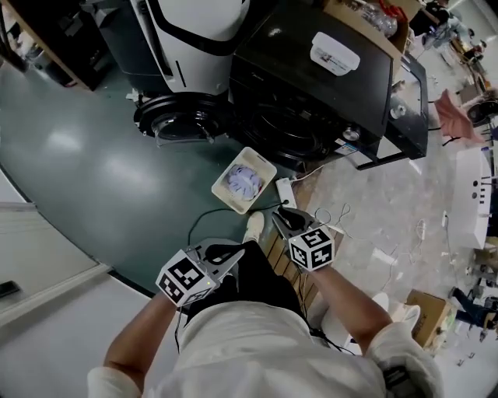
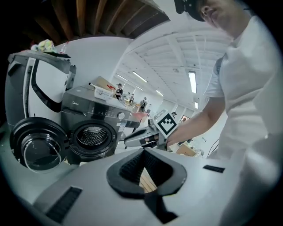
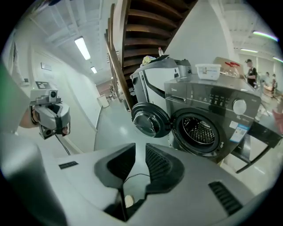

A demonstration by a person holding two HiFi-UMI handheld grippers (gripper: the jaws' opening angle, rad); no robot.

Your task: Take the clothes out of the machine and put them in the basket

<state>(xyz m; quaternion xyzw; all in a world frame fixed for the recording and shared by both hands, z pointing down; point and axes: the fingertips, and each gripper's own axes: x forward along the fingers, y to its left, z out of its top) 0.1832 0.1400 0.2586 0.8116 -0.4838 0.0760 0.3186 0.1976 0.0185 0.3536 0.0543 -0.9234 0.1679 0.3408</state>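
Observation:
The dark washing machine [image 1: 311, 85] stands ahead with its round door [image 1: 180, 116] swung open to the left. Its steel drum [image 3: 198, 130] looks empty in both gripper views. On the floor in front sits the cream basket [image 1: 222, 186], with lilac clothes [image 1: 243, 180] inside. Both grippers hang well short of the machine, close to my body and above the basket's near side. My left gripper [image 1: 238, 251] has its tips together, with nothing in them [image 2: 142, 152]. A narrow gap shows between the pads of my right gripper [image 1: 277, 214], and nothing is in that gap [image 3: 140, 150].
A white appliance [image 1: 194, 23] stands behind the open door. A power strip [image 1: 286, 190] and a thin cable lie by the basket. Wooden slats [image 1: 284, 256] are beside my shoe [image 1: 254, 225]. A plastic box [image 1: 334, 53] rests on the machine's top.

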